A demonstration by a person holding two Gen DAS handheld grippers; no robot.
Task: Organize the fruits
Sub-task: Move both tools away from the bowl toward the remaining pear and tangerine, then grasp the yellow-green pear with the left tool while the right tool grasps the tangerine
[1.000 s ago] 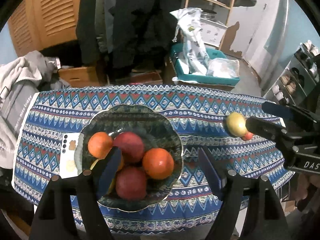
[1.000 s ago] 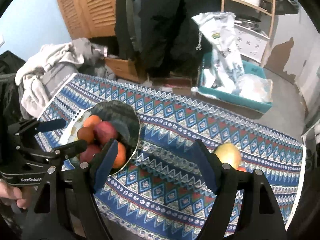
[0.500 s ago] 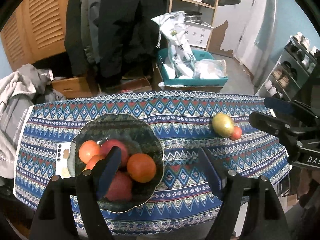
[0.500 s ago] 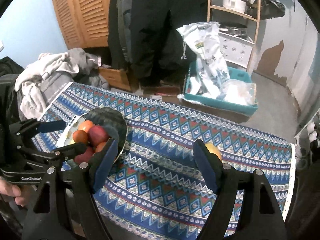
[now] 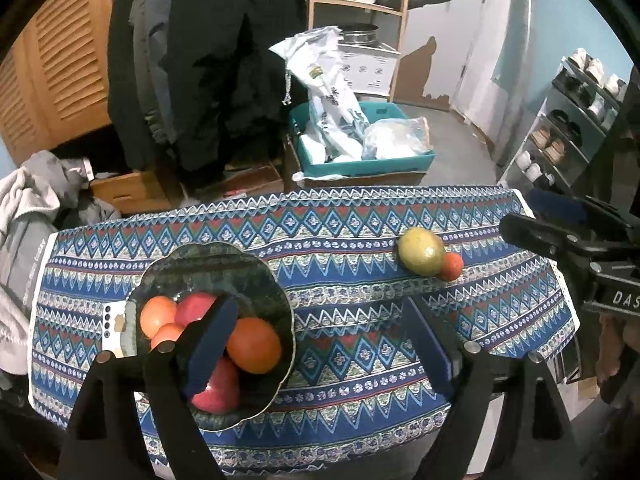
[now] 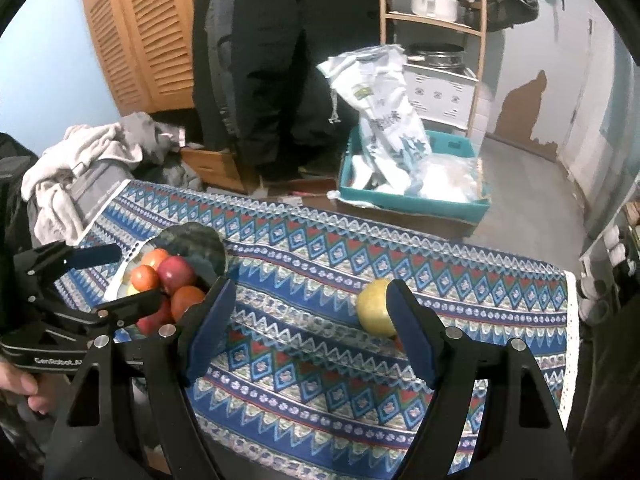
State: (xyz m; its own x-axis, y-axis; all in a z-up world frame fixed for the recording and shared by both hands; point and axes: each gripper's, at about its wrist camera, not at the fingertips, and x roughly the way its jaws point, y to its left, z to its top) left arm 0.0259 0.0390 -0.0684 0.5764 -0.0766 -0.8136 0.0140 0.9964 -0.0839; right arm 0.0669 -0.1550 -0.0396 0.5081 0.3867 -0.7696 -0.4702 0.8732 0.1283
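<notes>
- The table (image 5: 360,248) wears a blue, red and white zigzag cloth, and its long axis runs left to right across both views.
- A dark scalloped bowl (image 5: 256,276) sits on the left part of the table; it holds red apples (image 5: 218,394) and oranges (image 5: 253,345), heaped toward its near side, with the far side of the bowl bare.
- Under the bowl's left edge lies a white card (image 5: 110,326) with a row of dark dots; the left wrist view shows it plainly, the right wrist view only a sliver.
- A yellow-green fruit (image 5: 421,251), roundish and slightly longer than wide, lies on the right part of the table near the far edge, well apart from the bowl; its long axis tilts from far left to near right.
- A small red fruit (image 5: 451,266) touches its right side (the left wrist view alone shows it clearly; in the right wrist view the gripper's finger covers it).
- The left gripper (image 5: 320,344) hangs above the near edge of the table, its jaws opening, with nothing between them; its left finger overlaps the bowl in the picture.
- The right gripper (image 6: 310,326) is spread wide and empty over the middle of the cloth, the yellow-green fruit just behind its right finger.
- In the right wrist view a hand (image 6: 18,386) grips the left gripper's handle at the left edge.
</notes>
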